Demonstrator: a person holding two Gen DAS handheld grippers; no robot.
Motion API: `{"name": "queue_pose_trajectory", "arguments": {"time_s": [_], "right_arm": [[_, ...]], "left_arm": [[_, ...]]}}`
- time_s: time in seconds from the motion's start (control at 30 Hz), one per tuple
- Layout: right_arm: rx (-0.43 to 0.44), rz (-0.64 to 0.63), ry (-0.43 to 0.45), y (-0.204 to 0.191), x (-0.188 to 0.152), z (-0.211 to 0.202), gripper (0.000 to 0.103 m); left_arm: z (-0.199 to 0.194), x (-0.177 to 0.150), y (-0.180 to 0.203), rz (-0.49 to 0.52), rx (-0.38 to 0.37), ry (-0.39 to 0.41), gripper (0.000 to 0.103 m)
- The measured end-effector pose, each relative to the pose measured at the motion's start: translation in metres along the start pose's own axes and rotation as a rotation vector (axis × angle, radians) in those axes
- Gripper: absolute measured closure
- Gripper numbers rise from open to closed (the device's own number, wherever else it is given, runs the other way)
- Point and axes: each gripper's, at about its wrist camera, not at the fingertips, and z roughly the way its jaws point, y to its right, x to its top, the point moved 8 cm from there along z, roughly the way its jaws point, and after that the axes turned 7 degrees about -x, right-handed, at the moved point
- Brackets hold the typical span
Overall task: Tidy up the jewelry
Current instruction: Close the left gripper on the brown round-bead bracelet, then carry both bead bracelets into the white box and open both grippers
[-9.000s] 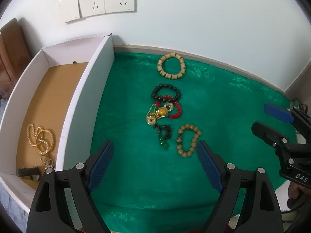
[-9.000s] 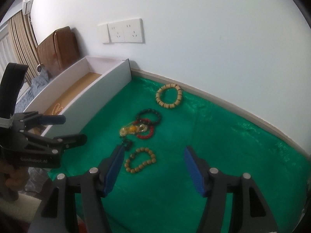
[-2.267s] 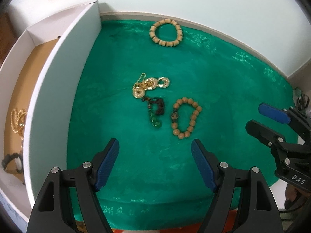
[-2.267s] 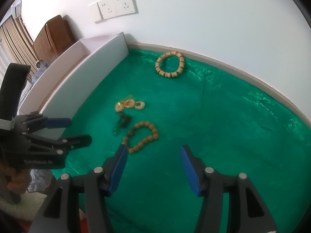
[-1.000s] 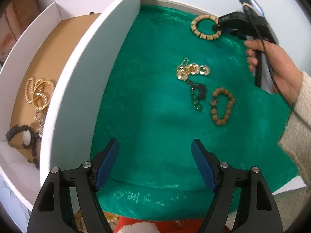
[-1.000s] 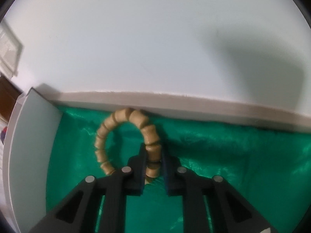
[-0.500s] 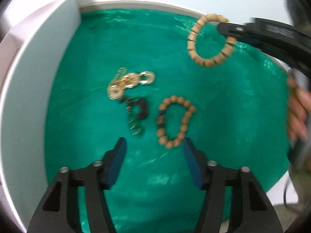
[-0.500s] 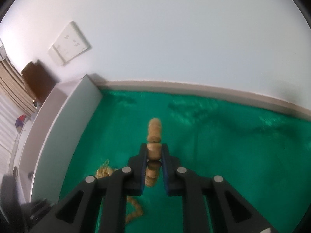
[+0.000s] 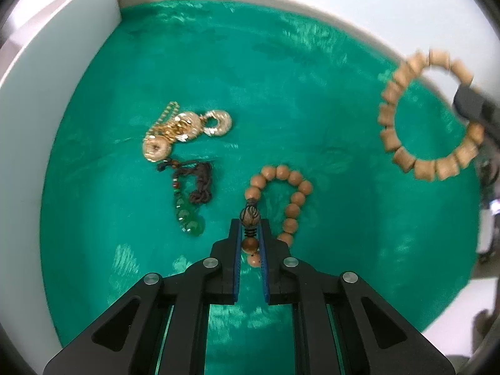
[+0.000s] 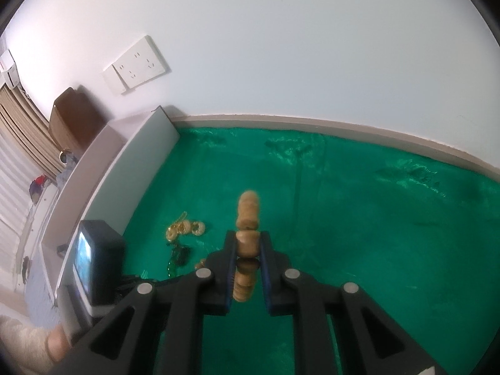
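My left gripper [image 9: 250,234] is shut on the round-bead wooden bracelet [image 9: 292,193], which lies on the green cloth [image 9: 281,78]. My right gripper [image 10: 247,243] is shut on the chunky tan bead bracelet [image 10: 247,209] and holds it in the air above the cloth; that bracelet also shows in the left wrist view [image 9: 406,159] at the right, hanging from the right gripper's tip [image 9: 472,106]. A gold jewelry cluster [image 9: 181,134] and a dark cord with a green pendant [image 9: 190,200] lie left of my left gripper.
A white box [image 9: 47,72] with a tall wall stands along the left of the cloth; it also shows in the right wrist view [image 10: 131,168]. A wall with sockets [image 10: 137,62] runs behind the cloth. The left gripper's body [image 10: 93,259] sits low left.
My left gripper has moved forward and shut on the round-bead bracelet. My right gripper has carried the tan bracelet up from the far edge of the cloth and toward the right.
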Motion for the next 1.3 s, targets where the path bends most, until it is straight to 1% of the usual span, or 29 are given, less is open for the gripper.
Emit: {"name": "queue_pose_trajectory", "arguments": {"time_s": [0.17,0.3,0.43,0.63,0.77,0.87,0.97,1.07,1.1,1.17,1.2,1.3], "right_arm": [[0.015,-0.017,0.008,-0.001,0.004,-0.015,0.089],[0.053,-0.033,-0.006,-0.012,0.004,-0.022,0.089],[0.085,-0.067,-0.01,-0.033,0.008,-0.026,0.089],[0.128,-0.136,-0.018,-0.072,0.017,-0.028,0.089],[0.161,-0.193,0.002,-0.105,0.027,-0.035,0.089],[0.201,-0.238,0.015,-0.136,0.037,-0.039,0.089],[0.239,-0.293,0.031,-0.169,0.047,-0.042,0.089],[0.275,-0.348,0.045,-0.203,0.055,-0.043,0.089],[0.294,-0.375,0.049,-0.22,0.058,-0.042,0.089],[0.319,-0.407,0.052,-0.242,0.06,-0.041,0.089],[0.34,-0.427,0.048,-0.258,0.061,-0.039,0.089],[0.375,-0.47,0.042,-0.29,0.059,-0.035,0.089]], "left_arm": [[-0.041,0.002,-0.021,-0.068,-0.074,0.04,0.095],[-0.078,0.002,-0.033,-0.102,-0.091,0.098,0.095],[-0.107,0.004,-0.038,-0.123,-0.083,0.157,0.095],[-0.154,0.005,-0.055,-0.145,-0.048,0.227,0.095],[-0.184,0.008,-0.073,-0.135,0.033,0.27,0.095],[-0.203,0.01,-0.09,-0.155,0.055,0.297,0.095],[-0.229,0.012,-0.118,-0.196,0.074,0.338,0.095],[-0.248,0.008,-0.145,-0.256,0.073,0.365,0.095],[-0.257,0.007,-0.159,-0.28,0.084,0.376,0.095],[-0.269,0.003,-0.177,-0.307,0.114,0.392,0.095],[-0.275,0.0,-0.185,-0.319,0.131,0.398,0.095],[-0.286,-0.007,-0.206,-0.339,0.189,0.41,0.095]]}}
